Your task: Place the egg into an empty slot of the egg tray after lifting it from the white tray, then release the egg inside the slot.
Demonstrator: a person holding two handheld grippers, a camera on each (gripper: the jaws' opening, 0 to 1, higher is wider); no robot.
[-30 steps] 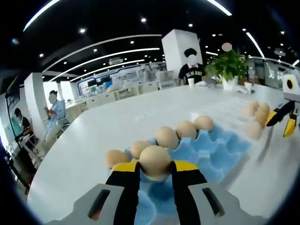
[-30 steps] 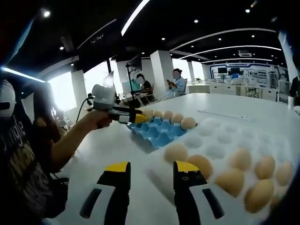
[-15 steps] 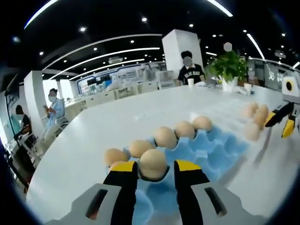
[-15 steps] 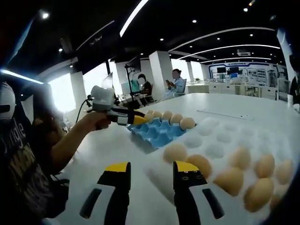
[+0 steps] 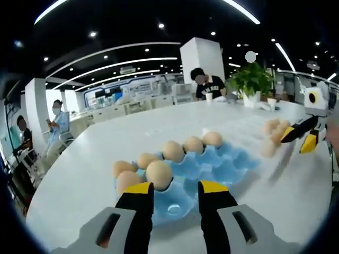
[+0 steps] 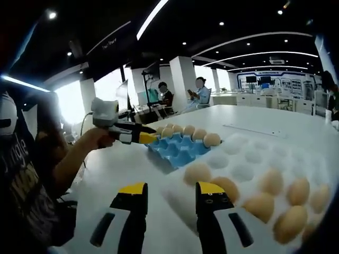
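Observation:
The blue egg tray (image 5: 212, 169) lies on the white table with several brown eggs along its far and left slots. The egg (image 5: 159, 175) nearest me sits in a slot just beyond my left gripper (image 5: 172, 189), which is open and empty. In the right gripper view the same blue tray (image 6: 180, 149) and the left gripper (image 6: 139, 136) appear at centre left. My right gripper (image 6: 171, 190) is open, hovering at the near edge of the white tray (image 6: 249, 159), which holds several eggs; the closest egg (image 6: 197, 172) lies just past its jaws.
A potted plant (image 5: 250, 80) and cups stand at the table's far end beside a seated person (image 5: 205, 84). A hand and forearm (image 6: 74, 159) hold the left gripper. Other people sit at desks in the background. The right gripper (image 5: 299, 136) hangs over the eggs of the white tray.
My left gripper has opened, let go of the egg in a slot of the blue tray and drawn back from it. The right gripper has hardly moved.

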